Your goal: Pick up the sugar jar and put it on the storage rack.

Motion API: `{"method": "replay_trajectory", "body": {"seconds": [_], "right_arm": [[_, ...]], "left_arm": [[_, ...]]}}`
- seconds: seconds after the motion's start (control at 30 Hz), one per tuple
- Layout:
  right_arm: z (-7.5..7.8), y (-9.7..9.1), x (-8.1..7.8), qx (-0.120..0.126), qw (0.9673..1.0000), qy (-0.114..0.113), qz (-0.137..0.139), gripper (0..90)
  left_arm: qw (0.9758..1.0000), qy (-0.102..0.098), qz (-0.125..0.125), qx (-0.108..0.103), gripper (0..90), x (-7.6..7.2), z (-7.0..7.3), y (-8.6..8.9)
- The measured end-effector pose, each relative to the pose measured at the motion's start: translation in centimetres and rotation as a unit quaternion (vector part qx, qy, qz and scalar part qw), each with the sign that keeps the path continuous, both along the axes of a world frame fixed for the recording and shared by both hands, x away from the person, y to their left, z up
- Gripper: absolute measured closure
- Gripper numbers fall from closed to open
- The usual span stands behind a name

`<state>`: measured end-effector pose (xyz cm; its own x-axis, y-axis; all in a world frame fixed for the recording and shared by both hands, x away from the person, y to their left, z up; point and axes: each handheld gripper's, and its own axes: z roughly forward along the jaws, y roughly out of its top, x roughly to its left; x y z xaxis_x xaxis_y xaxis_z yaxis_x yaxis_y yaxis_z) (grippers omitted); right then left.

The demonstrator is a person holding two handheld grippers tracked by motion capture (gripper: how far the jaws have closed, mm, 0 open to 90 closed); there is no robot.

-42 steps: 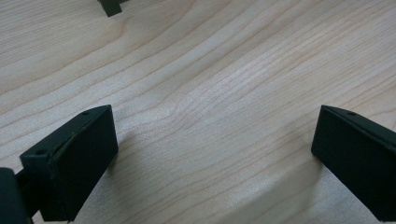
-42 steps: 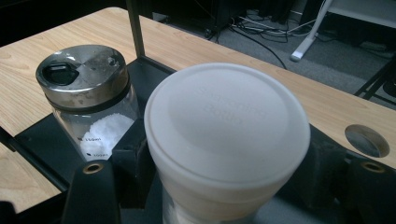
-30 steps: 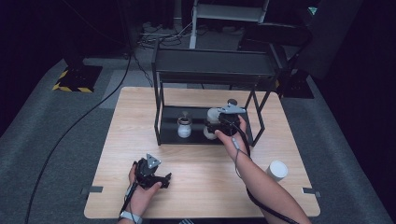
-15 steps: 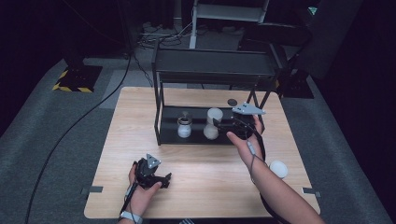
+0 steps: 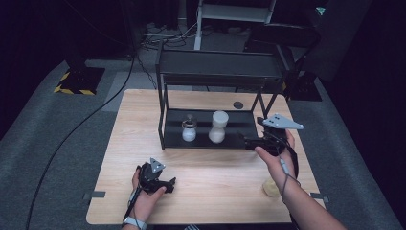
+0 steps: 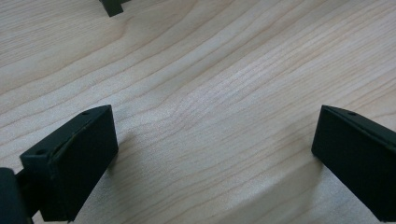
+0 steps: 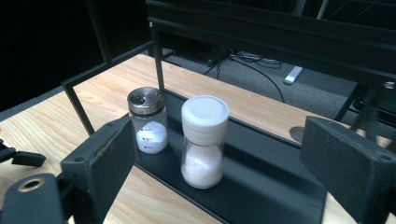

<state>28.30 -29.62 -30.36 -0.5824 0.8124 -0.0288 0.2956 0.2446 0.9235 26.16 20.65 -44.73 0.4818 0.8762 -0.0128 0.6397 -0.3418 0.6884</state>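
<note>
Two claws work over the wooden desk (image 5: 210, 177). Nearest, the left claw (image 5: 163, 184) rests low on the bare wood, jaws spread wide and empty. Farther off, the right claw (image 5: 246, 142), having just been opening, stands wide and empty beside the white-capped grinder (image 5: 218, 127), upright on the rack's lower shelf (image 5: 239, 125) next to a metal-lidded shaker (image 5: 189, 130).

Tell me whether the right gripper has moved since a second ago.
Yes. The right gripper has drawn back rightward and toward the person, away from the white-capped grinder now standing free on the rack's lower shelf; its jaws, just opening, are empty.
</note>
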Motion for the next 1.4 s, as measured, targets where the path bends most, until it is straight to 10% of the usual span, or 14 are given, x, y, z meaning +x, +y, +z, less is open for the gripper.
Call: {"method": "replay_trajectory", "body": {"seconds": [0.67,1.4], "right_arm": [[0.7,-5.2,-5.4,-0.006,0.9999,0.004,-0.008,10.6],[-3.0,-8.7,-8.7,-0.017,0.9979,0.04,-0.049,7.8]], "left_arm": [[1.0,0.0,0.002,-0.001,0.3,0.0,0.0,-0.1],[1.0,-0.001,0.004,-0.001,0.3,0.0,0.0,-0.1]]}}
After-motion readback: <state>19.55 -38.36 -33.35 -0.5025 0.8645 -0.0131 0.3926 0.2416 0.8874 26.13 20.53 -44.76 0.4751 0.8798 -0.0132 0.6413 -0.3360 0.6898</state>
